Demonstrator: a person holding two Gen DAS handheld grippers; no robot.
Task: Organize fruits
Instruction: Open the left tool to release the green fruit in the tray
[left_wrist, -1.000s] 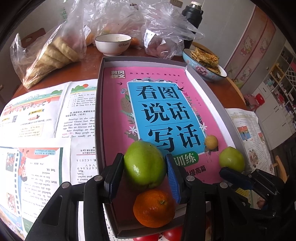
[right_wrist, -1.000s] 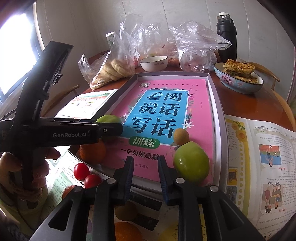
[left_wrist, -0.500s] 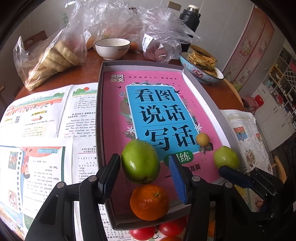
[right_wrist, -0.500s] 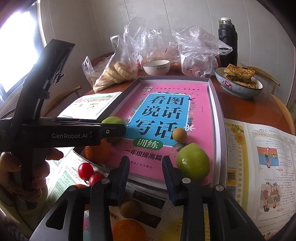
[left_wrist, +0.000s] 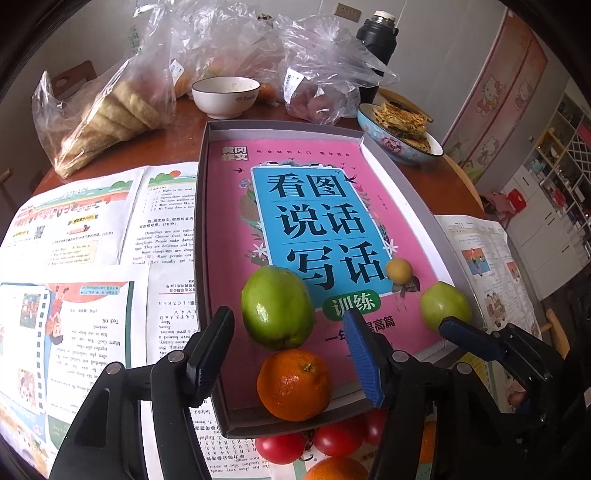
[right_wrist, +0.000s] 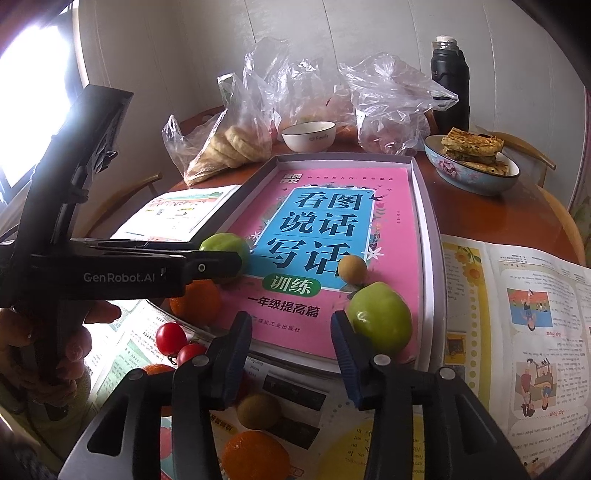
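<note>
Now we see our left gripper (left_wrist: 288, 354) fingers opening off the green fruit (left_wrist: 277, 306), which seems to rest in the tray (left_wrist: 201, 229); our right gripper (right_wrist: 291, 354), empty, widens from near-shut.

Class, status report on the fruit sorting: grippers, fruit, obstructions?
Left gripper opening, green fruit released in tray. Right gripper opening, empty. Nothing blocking.

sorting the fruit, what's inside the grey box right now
Inside the grey box lies a pink book, and on it two green fruits, an orange and a small tan fruit. What is under the book is hidden.
</note>
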